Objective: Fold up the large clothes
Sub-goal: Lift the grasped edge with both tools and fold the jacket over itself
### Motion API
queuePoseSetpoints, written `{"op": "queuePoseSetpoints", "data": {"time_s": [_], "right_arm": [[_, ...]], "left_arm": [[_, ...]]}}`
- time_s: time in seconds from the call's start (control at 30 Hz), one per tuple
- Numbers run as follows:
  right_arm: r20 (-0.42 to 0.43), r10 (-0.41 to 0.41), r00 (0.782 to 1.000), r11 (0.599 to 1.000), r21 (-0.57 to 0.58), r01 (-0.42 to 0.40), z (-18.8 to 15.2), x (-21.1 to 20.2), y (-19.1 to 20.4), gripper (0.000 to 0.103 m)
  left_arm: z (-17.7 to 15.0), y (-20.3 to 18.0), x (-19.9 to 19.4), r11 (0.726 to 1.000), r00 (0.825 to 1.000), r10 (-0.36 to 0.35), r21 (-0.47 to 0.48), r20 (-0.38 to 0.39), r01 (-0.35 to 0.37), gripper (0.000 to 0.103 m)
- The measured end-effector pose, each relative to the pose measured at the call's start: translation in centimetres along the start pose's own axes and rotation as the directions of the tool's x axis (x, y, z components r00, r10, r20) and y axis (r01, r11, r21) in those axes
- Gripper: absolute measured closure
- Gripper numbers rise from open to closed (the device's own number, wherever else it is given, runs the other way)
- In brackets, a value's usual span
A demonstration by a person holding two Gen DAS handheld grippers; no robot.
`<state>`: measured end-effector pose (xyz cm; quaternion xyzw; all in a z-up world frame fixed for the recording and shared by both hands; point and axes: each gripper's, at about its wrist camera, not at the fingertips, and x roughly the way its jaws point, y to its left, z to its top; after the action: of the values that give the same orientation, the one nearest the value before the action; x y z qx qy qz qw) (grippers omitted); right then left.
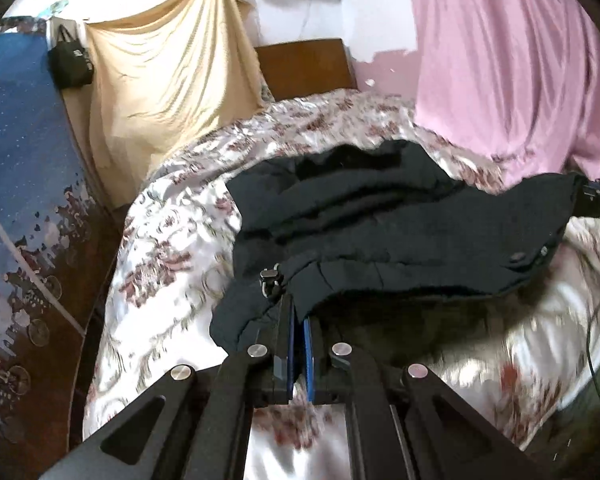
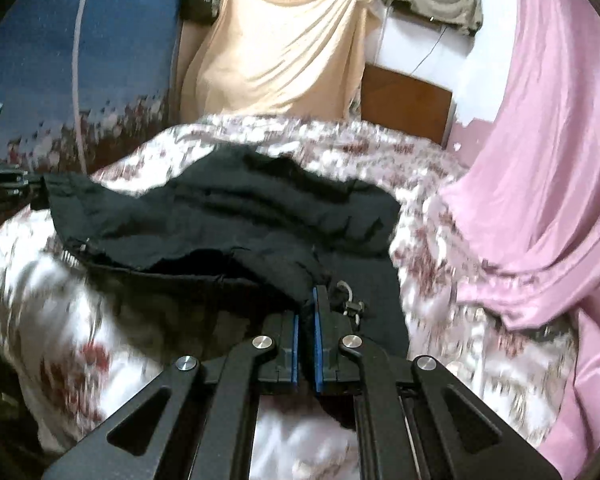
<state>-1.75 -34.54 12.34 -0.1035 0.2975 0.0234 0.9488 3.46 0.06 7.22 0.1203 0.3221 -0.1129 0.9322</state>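
— Two tools, one garment: why is the dark jacket [image 1: 380, 216] strung between them like that?

— Each holds a near corner of the hem. On the left, the left tool [image 1: 296, 320] is pinched fully together on the cloth just beside a cord toggle [image 1: 270, 276], so that corner cannot slip.

— And the middle?

— It sags. The far part of the jacket lies bunched on the bed [image 1: 172, 240], toward its head end, while the near edge hangs raised above the floral cover. I judge that is done to carry the hem over the body for a fold.

— The right side?

— The right tool [image 2: 306, 308] is likewise clamped tight on the hem, next to another toggle [image 2: 350, 304]. Holding both corners keeps the edge taut and straight.
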Motion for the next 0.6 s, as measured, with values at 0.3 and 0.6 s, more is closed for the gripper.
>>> {"op": "queuePoseSetpoints", "data": {"time_s": [0.3,0.6], "right_arm": [[0.091,-0.082,0.992,0.996,0.050,0.078,9.4,6.3,-2.0,0.098],[0.087,-0.135,0.987,0.988,0.083,0.128,15.9,15.2,-5.1,0.098]], "left_arm": [[8.9,2.0,5.1,0.996,0.993,0.083,-0.033,0.083,-0.081,0.098],[16.4,3.5,12.2,0.991,0.986,0.121,-0.069,0.117,-0.114,0.099]]}}
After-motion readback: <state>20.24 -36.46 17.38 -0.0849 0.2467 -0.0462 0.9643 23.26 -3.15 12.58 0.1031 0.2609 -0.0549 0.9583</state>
